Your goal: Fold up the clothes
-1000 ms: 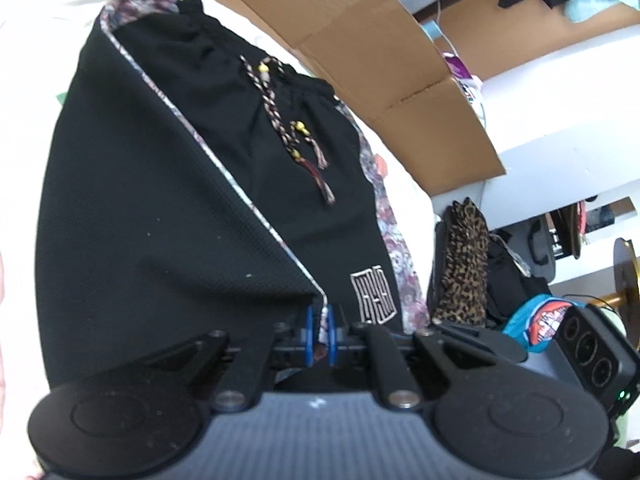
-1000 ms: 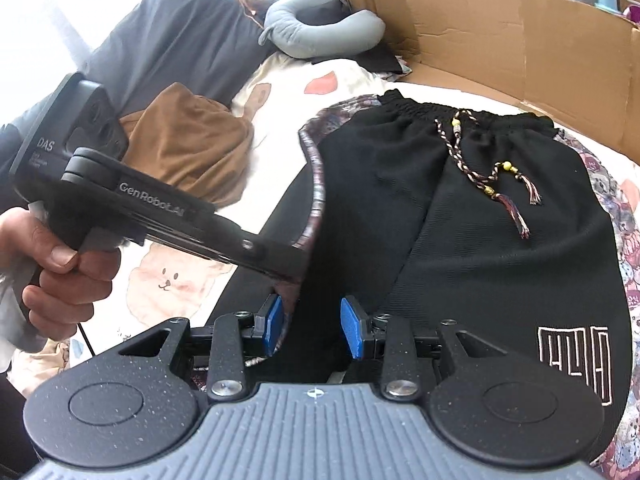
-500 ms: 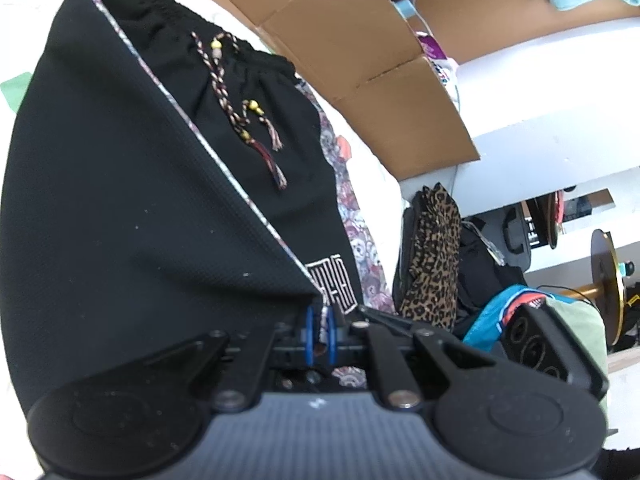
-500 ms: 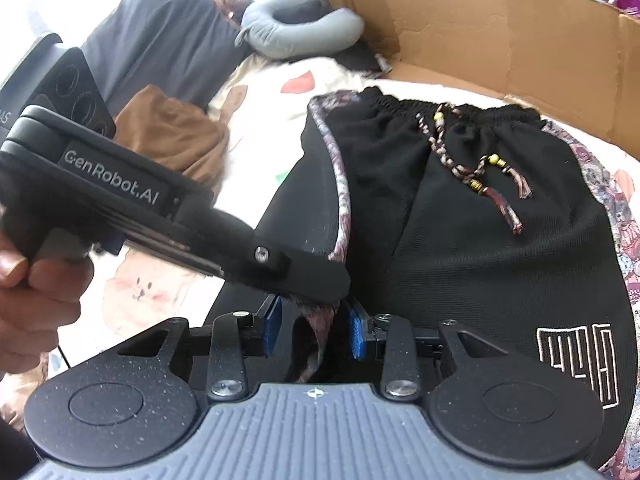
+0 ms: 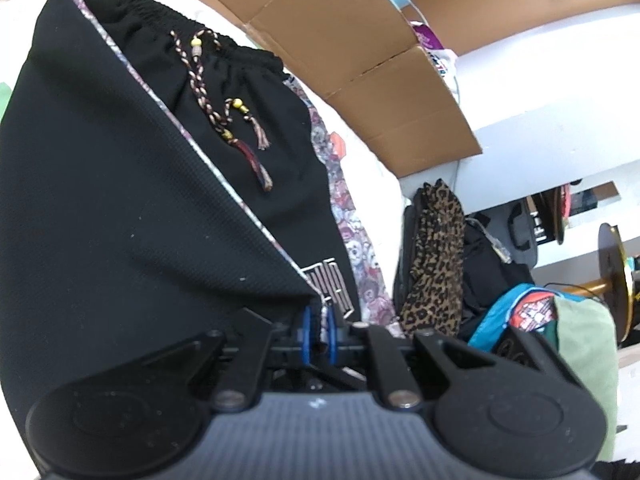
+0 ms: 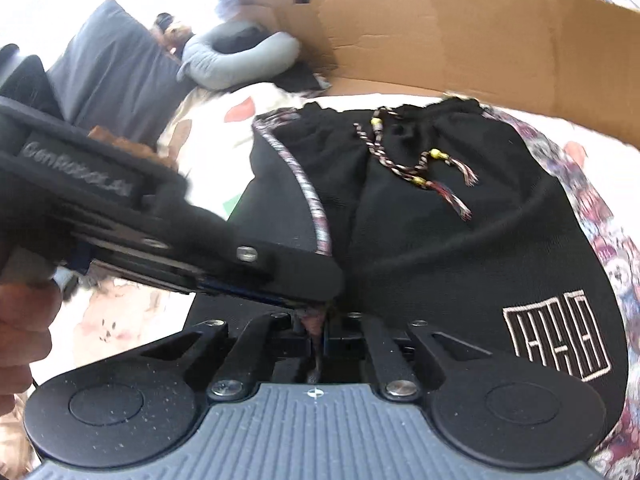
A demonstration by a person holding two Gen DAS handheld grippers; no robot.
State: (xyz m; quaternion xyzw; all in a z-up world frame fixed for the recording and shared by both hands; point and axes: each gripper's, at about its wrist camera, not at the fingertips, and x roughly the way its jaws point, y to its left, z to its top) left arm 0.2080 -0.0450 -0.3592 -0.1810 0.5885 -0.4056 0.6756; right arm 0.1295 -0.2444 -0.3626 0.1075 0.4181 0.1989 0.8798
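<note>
Black shorts (image 5: 120, 208) (image 6: 460, 248) with patterned side trim, a braided drawstring (image 6: 404, 160) and a white logo (image 6: 556, 336) lie on a white printed bed sheet (image 6: 208, 136). One leg is lifted and drawn over the other. My left gripper (image 5: 319, 334) is shut on the trimmed hem corner of that leg. My right gripper (image 6: 318, 334) is shut on the same bunched hem edge, right beside the left gripper's body (image 6: 160, 236), which crosses the right wrist view.
A cardboard wall (image 6: 480, 36) stands behind the bed. A grey pillow (image 6: 108, 72) and neck cushion (image 6: 240, 56) lie at the far left. Leopard-print fabric (image 5: 436, 256), dark clothes and a green cloth (image 5: 584, 360) are piled off the bed's right side. A hand (image 6: 20, 340) holds the left gripper.
My right gripper went from open to shut on the hem next to the left gripper. The lifted leg has been carried further over the shorts.
</note>
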